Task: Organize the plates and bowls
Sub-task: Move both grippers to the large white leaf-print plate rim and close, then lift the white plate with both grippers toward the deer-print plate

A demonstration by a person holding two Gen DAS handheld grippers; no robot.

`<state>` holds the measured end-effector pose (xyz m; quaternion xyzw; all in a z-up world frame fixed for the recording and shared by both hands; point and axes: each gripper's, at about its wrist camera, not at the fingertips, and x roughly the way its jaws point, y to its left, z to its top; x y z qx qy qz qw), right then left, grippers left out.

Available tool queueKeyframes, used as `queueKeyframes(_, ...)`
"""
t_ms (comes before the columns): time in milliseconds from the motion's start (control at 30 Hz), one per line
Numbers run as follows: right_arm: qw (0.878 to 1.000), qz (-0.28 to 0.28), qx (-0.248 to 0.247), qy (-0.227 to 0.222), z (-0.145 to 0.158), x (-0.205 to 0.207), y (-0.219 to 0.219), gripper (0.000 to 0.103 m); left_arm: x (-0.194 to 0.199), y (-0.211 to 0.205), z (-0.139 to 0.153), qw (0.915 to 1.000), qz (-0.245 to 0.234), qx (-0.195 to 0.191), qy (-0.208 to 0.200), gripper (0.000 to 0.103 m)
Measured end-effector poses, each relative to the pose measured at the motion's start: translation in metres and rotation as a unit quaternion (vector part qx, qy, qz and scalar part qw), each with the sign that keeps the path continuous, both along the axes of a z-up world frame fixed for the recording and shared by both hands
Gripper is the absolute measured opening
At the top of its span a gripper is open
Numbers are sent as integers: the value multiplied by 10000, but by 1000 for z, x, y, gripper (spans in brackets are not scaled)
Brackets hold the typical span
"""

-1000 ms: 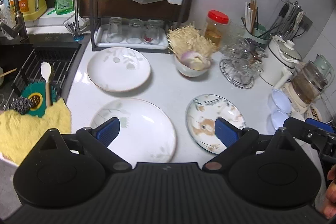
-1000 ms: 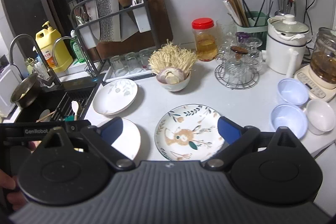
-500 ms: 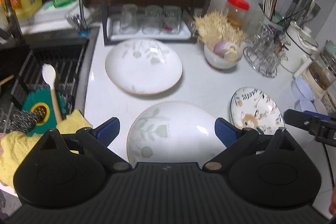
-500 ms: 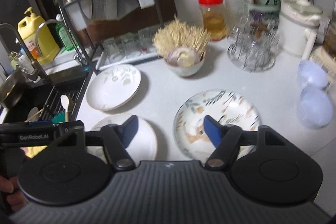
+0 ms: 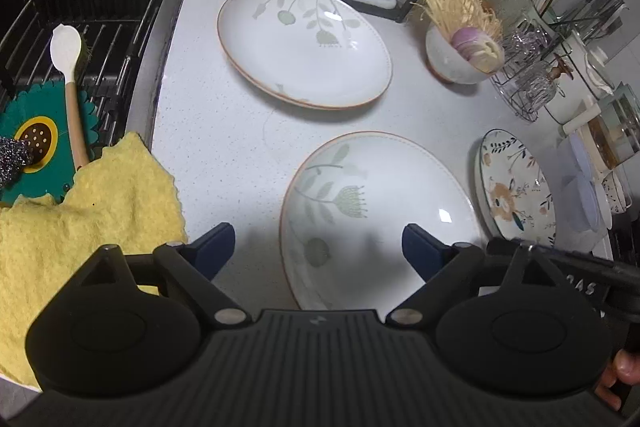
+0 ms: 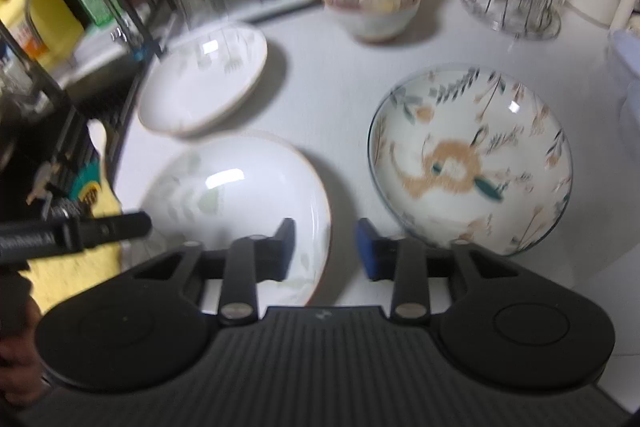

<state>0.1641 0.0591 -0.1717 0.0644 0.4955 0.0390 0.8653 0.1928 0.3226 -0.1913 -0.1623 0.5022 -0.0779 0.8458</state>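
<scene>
Both grippers had dropped closer to the white speckled tabletop (image 5: 224, 131) than a second before, so the near plate (image 5: 380, 215) now filled more of each view. That plate, a glossy oval of white ceramic with a thin brown rim and pale green leaf prints, lay flat with its long axis running away from the left gripper (image 5: 318, 247) toward the patterned bowl (image 5: 516, 187). The left gripper's jaws stood wide and were narrowing slightly, its blue pads straddling the near plate's edge without touching it. The right gripper (image 6: 326, 247) was closing, with that plate's brown rim between its pads, not yet pinched. Beyond the near plate sat a second oval plate (image 5: 304, 45) of the same ware, well apart from it. The patterned bowl (image 6: 472, 159), round and glazed with an orange flower and dark leaves, rested just right of the near plate. A nubby yellow cloth (image 5: 80, 219) lay crumpled to its left.
</scene>
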Motion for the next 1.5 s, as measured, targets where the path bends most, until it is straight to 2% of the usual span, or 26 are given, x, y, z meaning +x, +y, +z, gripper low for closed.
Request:
queueKeyframes(67,9999,-97,42,118,-10,2,0,32,4,3,-7,10000,5,-35,28,89)
queueKeyframes(233,9991,-339,21,240,-23,5,0,29,16,4,-21,9997,-114,-171,144,73)
queueKeyframes(400,9986,-432,216,227,-30,6,2,19,26,6,-32,9989,-209,-348,253,42)
queueKeyframes(500,9990,-366,195,181,-32,8,7,17,28,7,-34,9986,-240,-416,200,32)
queueKeyframes(667,9988,-380,277,109,-34,13,4,17,30,7,-40,9985,-284,-432,195,27)
queueKeyframes(867,9984,-279,467,166,-35,20,-2,17,33,9,-39,9982,-214,-501,240,27)
queueKeyframes(1000,9989,-236,319,232,-33,23,1,17,32,8,-39,9982,-228,-487,273,27)
queueKeyframes(1200,9986,-217,351,326,-32,25,0,17,31,12,-40,9972,-214,-613,374,27)
queueKeyframes(1500,9987,-112,429,264,-16,26,0,17,30,19,-26,9970,-291,-661,284,27)
